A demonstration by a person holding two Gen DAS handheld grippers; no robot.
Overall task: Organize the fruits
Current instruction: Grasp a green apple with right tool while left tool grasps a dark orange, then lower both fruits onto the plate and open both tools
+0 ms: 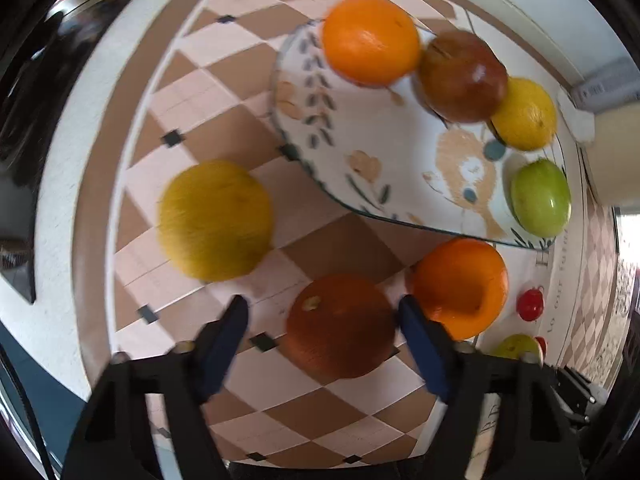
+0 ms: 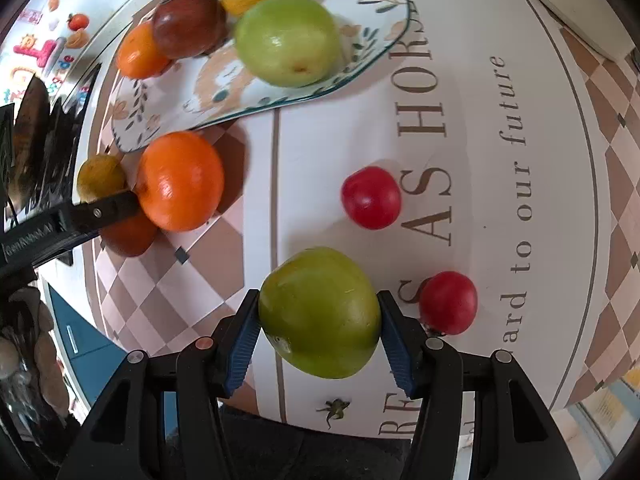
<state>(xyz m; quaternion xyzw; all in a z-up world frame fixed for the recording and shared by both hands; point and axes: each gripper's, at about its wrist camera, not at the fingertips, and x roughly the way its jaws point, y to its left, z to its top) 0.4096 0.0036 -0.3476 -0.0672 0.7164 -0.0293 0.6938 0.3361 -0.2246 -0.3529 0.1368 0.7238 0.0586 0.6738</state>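
Green apple (image 2: 320, 312) is clamped in my right gripper (image 2: 318, 334); plate (image 2: 384, 44) lies ahead. Left gripper (image 1: 322, 346) seems half-closed around the brown fruit (image 1: 340, 326).

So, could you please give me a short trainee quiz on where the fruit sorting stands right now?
1. True or false: the right gripper is empty.
2. How many fruits lie on the plate? A: two. B: four. C: six.
3. What colour is the round fruit between the fingers of the left gripper?

Key
1. False: it is shut on a green apple.
2. B.
3. Reddish-brown. The gripper is not yet shut on it, as one pad stands clear.
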